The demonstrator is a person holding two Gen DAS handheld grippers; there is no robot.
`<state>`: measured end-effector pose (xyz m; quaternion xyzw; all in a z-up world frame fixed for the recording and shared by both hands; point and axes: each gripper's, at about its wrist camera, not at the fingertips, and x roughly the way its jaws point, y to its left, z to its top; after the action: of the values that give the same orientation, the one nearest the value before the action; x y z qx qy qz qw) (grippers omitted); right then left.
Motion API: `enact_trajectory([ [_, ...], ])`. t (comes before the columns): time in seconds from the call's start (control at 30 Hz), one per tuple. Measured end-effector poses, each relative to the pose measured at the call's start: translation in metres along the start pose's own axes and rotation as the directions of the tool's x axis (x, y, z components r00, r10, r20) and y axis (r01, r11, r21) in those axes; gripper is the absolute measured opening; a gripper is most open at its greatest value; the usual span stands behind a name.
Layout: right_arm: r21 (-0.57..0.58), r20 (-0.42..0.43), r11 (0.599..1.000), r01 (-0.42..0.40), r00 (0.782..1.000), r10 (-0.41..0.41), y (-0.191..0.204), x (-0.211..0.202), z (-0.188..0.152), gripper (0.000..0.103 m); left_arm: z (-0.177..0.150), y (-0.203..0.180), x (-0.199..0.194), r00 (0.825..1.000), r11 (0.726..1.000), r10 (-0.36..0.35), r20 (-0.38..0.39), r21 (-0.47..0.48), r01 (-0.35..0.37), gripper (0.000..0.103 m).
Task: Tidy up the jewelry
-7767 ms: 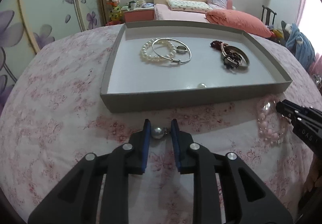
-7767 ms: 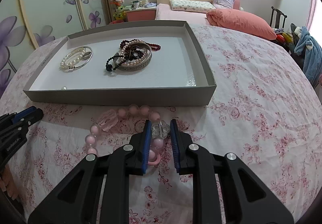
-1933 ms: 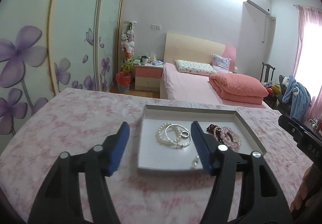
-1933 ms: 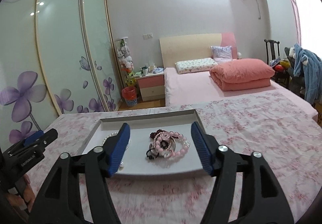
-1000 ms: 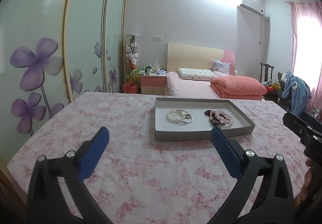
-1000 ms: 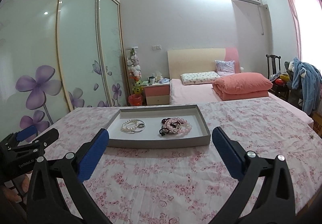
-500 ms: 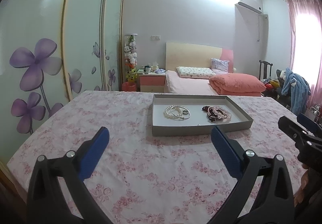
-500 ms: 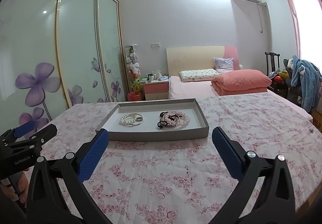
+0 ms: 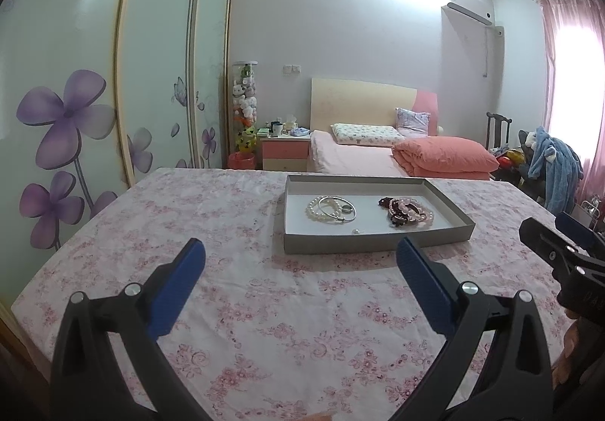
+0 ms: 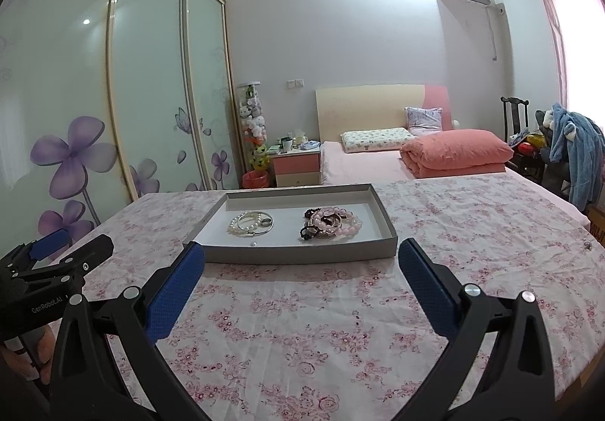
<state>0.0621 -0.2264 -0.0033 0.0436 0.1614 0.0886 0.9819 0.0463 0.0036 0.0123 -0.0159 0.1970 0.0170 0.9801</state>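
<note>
Standing at the far left, a sliding wardrobe [image 9: 143,80] with frosted panels shows painted purple flowers. Next to it, a table draped in a pink floral cloth [image 9: 211,224] fills the foreground. The left gripper [image 9: 300,256] hangs low over the cloth, its blue-padded fingers [image 9: 177,288] spread wide and empty. Beyond it, near the table's middle, a shallow grey tray [image 9: 374,243] rests flat on the cloth. Inside, at its left, a white pearl bracelet [image 9: 321,209] lies with a thin silver bangle [image 9: 338,209] and a small ring [image 9: 346,208]. A loose pearl [image 9: 355,231] sits near the front wall. At the tray's right lies a heap of pink and dark bead bracelets [image 9: 406,211]. Further right, the right gripper [image 10: 301,252] is likewise released, fingers [image 10: 427,288] wide apart, holding nothing. A bed [image 10: 378,156] with a folded salmon quilt [image 10: 453,152] stands behind.
</note>
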Motion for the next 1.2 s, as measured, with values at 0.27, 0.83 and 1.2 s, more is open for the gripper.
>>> enact_trajectory([
  [0.27, 0.000, -0.011, 1.000, -0.004, 1.000, 0.004, 0.002, 0.002, -0.001, 0.101, -0.001, -0.003, 0.001, 1.000, 1.000, -0.003, -0.012, 0.002, 0.003, 0.099],
  [0.83, 0.001, -0.022, 1.000, -0.006, 1.000, 0.006, 0.002, 0.004, -0.003, 0.101, -0.005, -0.005, 0.007, 0.999, 1.000, -0.009, -0.036, 0.006, 0.009, 0.099],
  [1.2, 0.007, -0.038, 1.000, -0.007, 0.999, 0.007, 0.002, 0.009, -0.005, 0.101, -0.006, -0.005, 0.012, 0.999, 1.000, -0.006, -0.048, 0.004, 0.006, 0.099],
])
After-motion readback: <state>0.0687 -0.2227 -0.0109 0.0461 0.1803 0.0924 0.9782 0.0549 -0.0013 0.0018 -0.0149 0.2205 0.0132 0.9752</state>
